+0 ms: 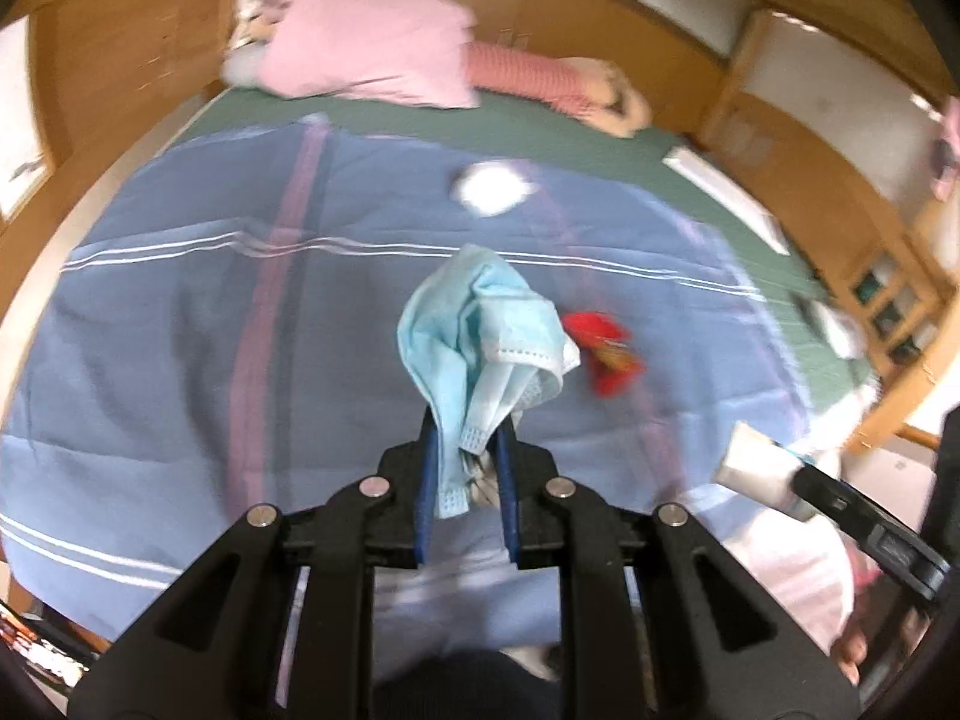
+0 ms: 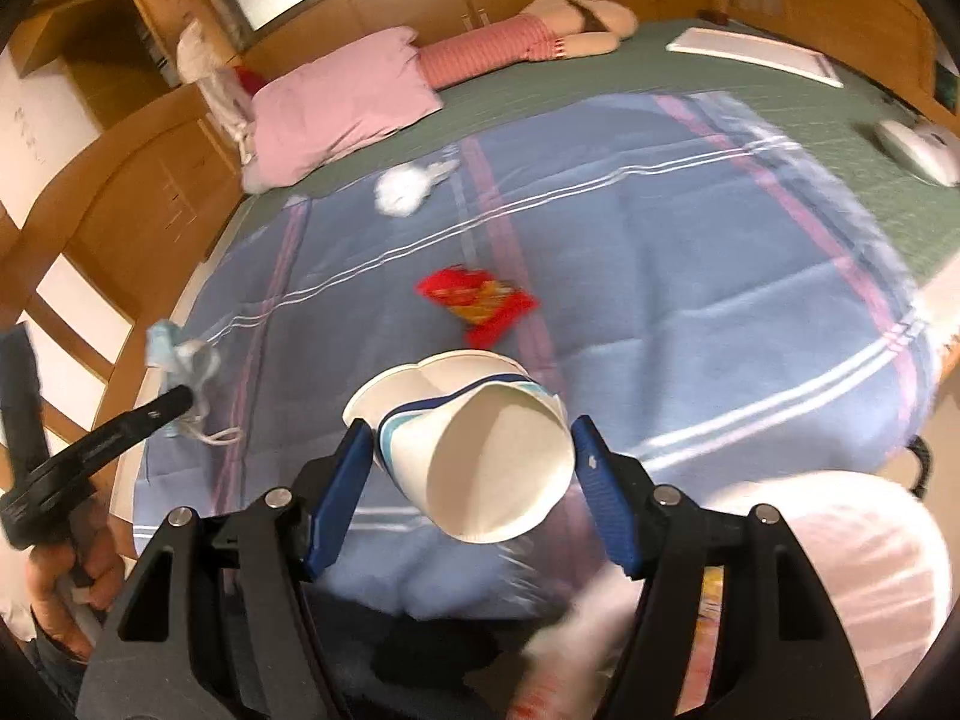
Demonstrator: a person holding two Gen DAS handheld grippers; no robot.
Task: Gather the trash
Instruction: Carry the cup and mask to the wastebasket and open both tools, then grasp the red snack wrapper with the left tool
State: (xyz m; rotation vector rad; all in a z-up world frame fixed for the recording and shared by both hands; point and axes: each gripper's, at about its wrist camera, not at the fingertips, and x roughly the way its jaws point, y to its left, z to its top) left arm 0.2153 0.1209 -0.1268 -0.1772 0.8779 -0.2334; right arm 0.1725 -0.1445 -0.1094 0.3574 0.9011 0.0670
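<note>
1 cup point(image 2: 474, 450) in right gripper point(image 2: 474, 480), 1 mask point(image 1: 480, 348) in left gripper point(image 1: 465, 480).

Around red wrapper point(image 2: 475, 303): bare blanket point(image 2: 690, 276) on its right, crumpled white tissue point(image 2: 401, 188) well beyond, pink pillow point(image 2: 336, 102) farther back.

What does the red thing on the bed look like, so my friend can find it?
Look at the big blue striped blanket on the bed. Near its middle lies a crumpled red snack wrapper with yellow print. It is the only red trash there; the nearby tissue ball is white.
</note>
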